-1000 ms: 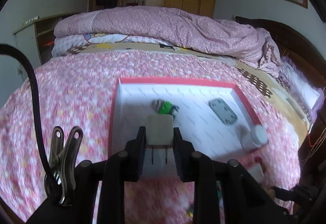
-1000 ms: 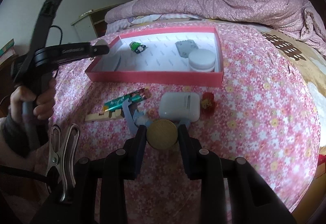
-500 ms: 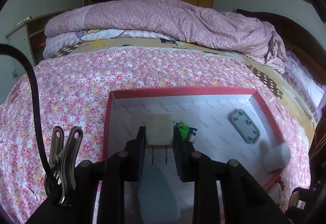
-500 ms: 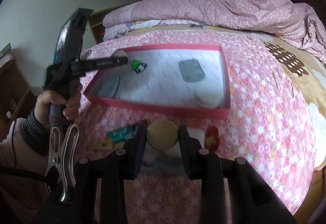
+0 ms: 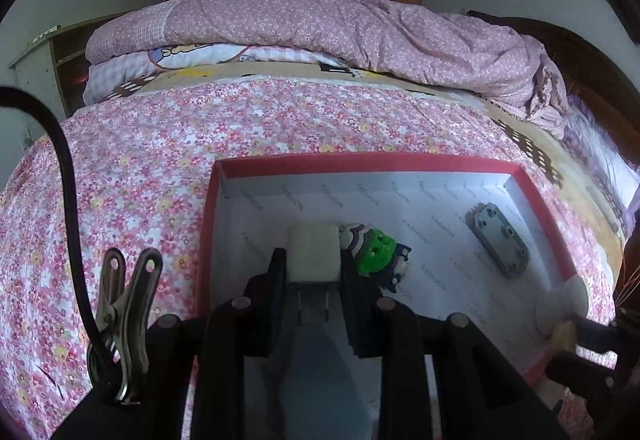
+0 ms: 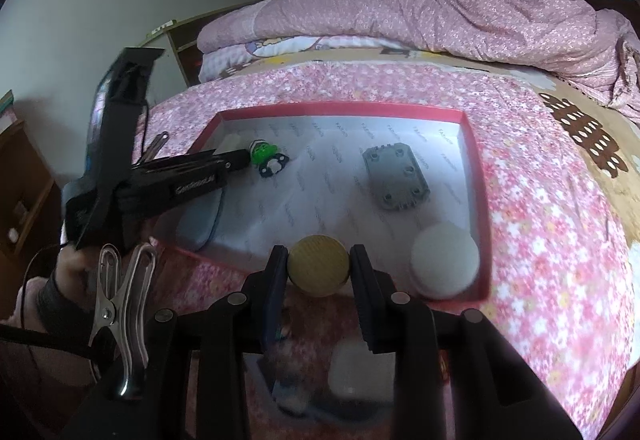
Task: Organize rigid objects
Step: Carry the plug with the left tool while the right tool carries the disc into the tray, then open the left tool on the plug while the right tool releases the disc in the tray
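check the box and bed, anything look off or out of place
Nothing damaged or spilled. A white earbud case lies on the bedspread outside the red box, blurred. The grey plate inside sits slightly askew.

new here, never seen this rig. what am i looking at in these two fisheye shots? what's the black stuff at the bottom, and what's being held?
No robot: a person holds a hand-held two-finger gripper in each hand, each with a fisheye camera looking along its fingers. The black shapes at the bottom are those fingers.

Left wrist view: the left gripper grips a white plug adapter above a red-rimmed box on a flowered bedspread.

Right wrist view: the right gripper grips a round tan disc at the box's near edge. The box holds a green toy, a grey plate and a white round lid.
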Motion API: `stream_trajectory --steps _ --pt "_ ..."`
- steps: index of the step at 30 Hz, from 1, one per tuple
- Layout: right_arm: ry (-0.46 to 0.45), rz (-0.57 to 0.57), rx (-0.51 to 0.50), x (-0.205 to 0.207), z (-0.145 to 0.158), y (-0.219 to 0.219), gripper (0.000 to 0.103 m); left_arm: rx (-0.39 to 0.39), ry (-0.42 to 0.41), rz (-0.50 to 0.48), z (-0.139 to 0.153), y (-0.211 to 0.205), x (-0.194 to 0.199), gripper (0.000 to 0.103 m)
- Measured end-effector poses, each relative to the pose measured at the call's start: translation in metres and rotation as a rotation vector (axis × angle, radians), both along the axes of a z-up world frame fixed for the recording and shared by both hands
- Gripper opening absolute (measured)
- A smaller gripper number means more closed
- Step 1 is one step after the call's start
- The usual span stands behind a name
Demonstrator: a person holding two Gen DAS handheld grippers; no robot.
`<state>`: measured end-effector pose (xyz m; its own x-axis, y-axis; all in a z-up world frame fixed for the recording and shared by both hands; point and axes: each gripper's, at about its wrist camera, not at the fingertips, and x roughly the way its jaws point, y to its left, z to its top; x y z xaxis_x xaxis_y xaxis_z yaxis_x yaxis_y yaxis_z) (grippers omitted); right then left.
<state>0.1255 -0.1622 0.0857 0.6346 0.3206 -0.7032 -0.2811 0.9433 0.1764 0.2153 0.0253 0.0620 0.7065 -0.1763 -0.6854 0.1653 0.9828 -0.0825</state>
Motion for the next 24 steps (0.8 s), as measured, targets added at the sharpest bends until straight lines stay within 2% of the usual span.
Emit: stream_trajectory --steps 8,13,17,21,24 --pt "0.015 0.002 -0.035 0.031 -0.008 0.013 0.033 0.011 0.0 0.006 0.0 -0.001 -0.003 0.027" --pt "0.019 0.006 -0.018 0.036 -0.012 0.013 0.033 0.05 0.009 0.014 0.003 -0.004 -0.007 0.045" --pt "0.009 0.018 0.004 0.033 -0.012 0.011 0.033 0.06 0.013 0.039 0.006 -0.005 -0.01 0.047" --pt "0.005 0.021 0.022 0.029 -0.01 0.006 0.042 0.048 0.026 0.065 0.01 -0.006 -0.017 0.051" --pt "0.0 0.023 0.06 0.026 -0.006 0.0 0.044 0.059 0.033 0.066 0.016 -0.008 -0.026 0.051"
